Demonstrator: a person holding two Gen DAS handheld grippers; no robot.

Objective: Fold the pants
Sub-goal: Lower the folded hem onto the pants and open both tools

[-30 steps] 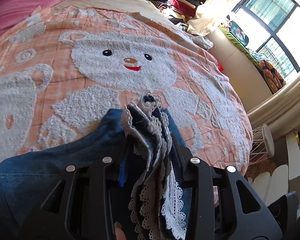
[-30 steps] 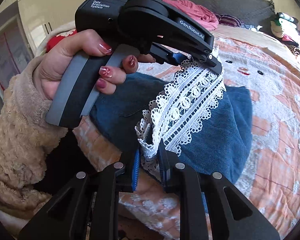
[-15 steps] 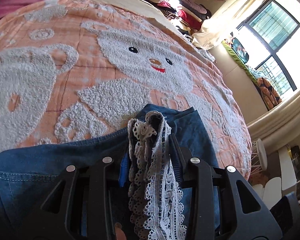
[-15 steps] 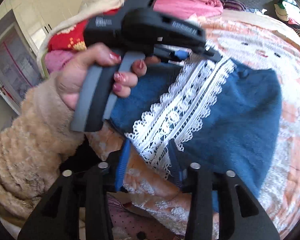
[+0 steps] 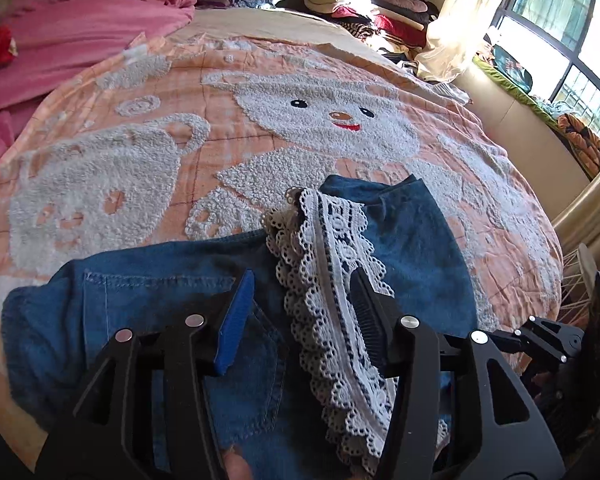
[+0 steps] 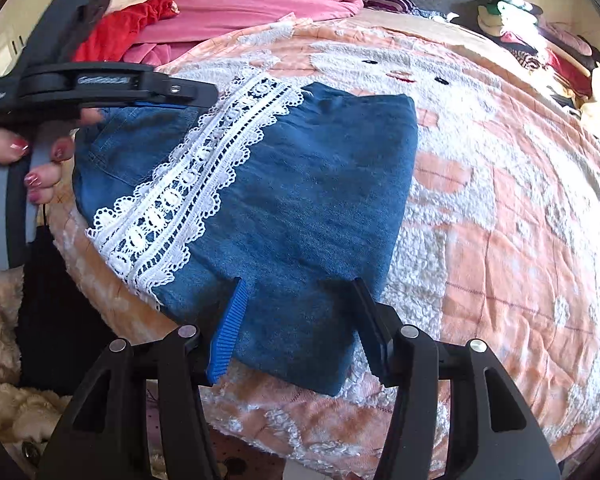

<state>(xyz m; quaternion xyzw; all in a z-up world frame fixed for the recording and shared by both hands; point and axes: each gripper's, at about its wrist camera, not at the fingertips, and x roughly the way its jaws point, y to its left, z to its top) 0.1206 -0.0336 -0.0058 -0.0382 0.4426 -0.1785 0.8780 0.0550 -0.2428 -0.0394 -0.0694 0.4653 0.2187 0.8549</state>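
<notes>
Two grippers hang over the folded blue pants (image 6: 300, 184) on the near edge of the orange bear blanket (image 6: 500, 220). Left gripper (image 5: 304, 316) is opening, the white lace hem (image 5: 332, 300) draped loose against its right finger. Right gripper (image 6: 300, 320) is opening too, jaws spread above the denim, gripping nothing.

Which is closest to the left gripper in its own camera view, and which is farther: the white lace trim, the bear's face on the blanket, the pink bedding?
1. White lace trim: between the left gripper's opening jaws, lying against the right finger.
2. Bear's face: mid-blanket, beyond the jeans.
3. Pink bedding: far upper left.
</notes>
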